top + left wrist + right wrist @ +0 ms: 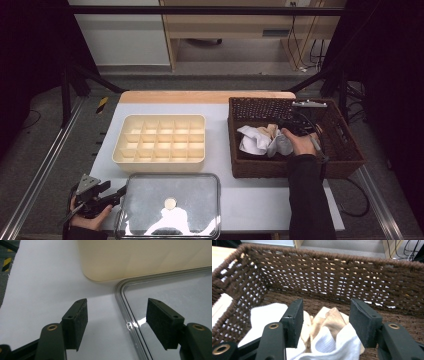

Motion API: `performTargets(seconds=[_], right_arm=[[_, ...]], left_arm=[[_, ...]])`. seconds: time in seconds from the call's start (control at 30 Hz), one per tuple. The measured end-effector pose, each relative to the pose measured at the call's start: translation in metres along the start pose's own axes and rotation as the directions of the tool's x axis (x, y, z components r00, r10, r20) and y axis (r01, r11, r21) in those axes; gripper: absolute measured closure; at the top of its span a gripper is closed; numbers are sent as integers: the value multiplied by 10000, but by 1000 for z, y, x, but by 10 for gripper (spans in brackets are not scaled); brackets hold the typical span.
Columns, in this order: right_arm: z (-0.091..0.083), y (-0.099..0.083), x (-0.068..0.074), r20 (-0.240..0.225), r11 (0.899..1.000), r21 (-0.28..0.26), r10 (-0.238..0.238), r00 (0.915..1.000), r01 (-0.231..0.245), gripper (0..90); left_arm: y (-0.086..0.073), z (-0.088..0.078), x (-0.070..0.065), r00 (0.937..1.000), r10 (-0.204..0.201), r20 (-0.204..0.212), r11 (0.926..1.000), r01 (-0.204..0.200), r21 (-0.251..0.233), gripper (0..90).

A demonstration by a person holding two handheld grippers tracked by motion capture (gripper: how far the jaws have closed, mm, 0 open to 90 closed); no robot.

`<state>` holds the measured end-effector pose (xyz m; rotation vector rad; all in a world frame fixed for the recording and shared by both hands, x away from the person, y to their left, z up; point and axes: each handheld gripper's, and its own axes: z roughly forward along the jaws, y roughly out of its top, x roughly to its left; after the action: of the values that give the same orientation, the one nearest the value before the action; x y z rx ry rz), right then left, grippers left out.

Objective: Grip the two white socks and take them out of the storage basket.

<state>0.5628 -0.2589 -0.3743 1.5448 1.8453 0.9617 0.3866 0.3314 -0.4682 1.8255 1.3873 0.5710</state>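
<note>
Here the right hand-held gripper (325, 322) hangs inside the brown woven basket (345, 165) at the right of the white surface (260, 200), its jaws spread and empty above the crumpled white and beige cloths (329, 325) that lie on the basket floor near its left wall. The left hand-held gripper (116, 325), jaws likewise spread and holding nothing, rests at the near left corner of the surface, straddling the rim of the clear lid (125, 312) in front of the cream compartment tray (160, 140).
</note>
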Motion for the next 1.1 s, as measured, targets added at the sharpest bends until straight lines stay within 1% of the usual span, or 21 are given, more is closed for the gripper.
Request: performTargets(seconds=[0.1,0.13,0.2,0.23,0.27,0.3,0.4,0.47,0.57,0.63,0.77,0.87,0.9,0.93,0.97,1.03,1.07,1.1], right_arm=[[2,-6,-3,-21,9999,-140,62,10000,-63,450],[3,-8,-5,-17,9999,-75,68,10000,-68,444],[6,-12,-7,177,9994,330,47,9998,-53,413],[7,-12,-9,50,9991,359,237,9997,-239,412],[6,-12,-10,-10,9991,314,298,9996,-297,417],[6,-12,-10,3,9992,248,306,9995,-306,419],[6,-12,-10,66,9991,361,206,9998,-208,414],[6,-12,-10,116,9988,368,314,9994,-318,416],[8,-12,-10,223,9977,581,330,9992,-343,425],[11,-12,-11,306,9955,889,314,9990,-340,421],[14,-11,-13,328,9894,1257,686,9971,-722,415],[16,-12,-14,295,9848,1511,821,9962,-857,408],[17,-12,-14,293,9844,1554,786,9965,-822,402],[17,-11,-14,274,9818,1656,897,9956,-931,396],[18,-11,-15,299,9828,1642,802,9963,-841,394],[19,-11,-15,327,9820,1618,937,9951,-978,381],[20,-12,-15,339,9819,1648,885,9955,-929,379],[21,-11,-15,321,9802,1705,967,9948,-1008,373]], left_arm=[[0,0,0,10000,-21,9,10000,21,-7,333],[0,0,0,10000,-6,1,10000,6,6,333],[0,0,0,10000,-5,-8,10000,5,20,333],[0,0,0,10000,-4,-12,10000,4,20,333],[0,0,0,10000,-4,-11,10000,4,17,333],[0,0,0,10000,-7,-16,10000,7,13,333],[0,0,0,10000,-6,-8,10000,6,18,334],[0,0,0,10000,23,-17,10000,-23,35,335],[0,0,0,10000,26,-17,10000,-26,21,337],[0,0,0,10000,22,-15,10000,-22,21,337],[-1,1,-1,10000,53,-19,10000,-53,52,339],[-1,1,-1,10000,64,-22,10000,-64,66,341],[-1,1,-1,10000,66,-21,10000,-65,64,341],[-1,1,-1,10000,71,-21,10000,-71,64,341],[-1,1,-1,10000,74,-21,10000,-74,61,342],[-1,1,-1,10000,77,-19,9999,-77,74,343],[-1,1,-1,10000,83,-20,9999,-83,76,343],[-1,1,-1,9999,103,-15,9999,-103,88,343]])
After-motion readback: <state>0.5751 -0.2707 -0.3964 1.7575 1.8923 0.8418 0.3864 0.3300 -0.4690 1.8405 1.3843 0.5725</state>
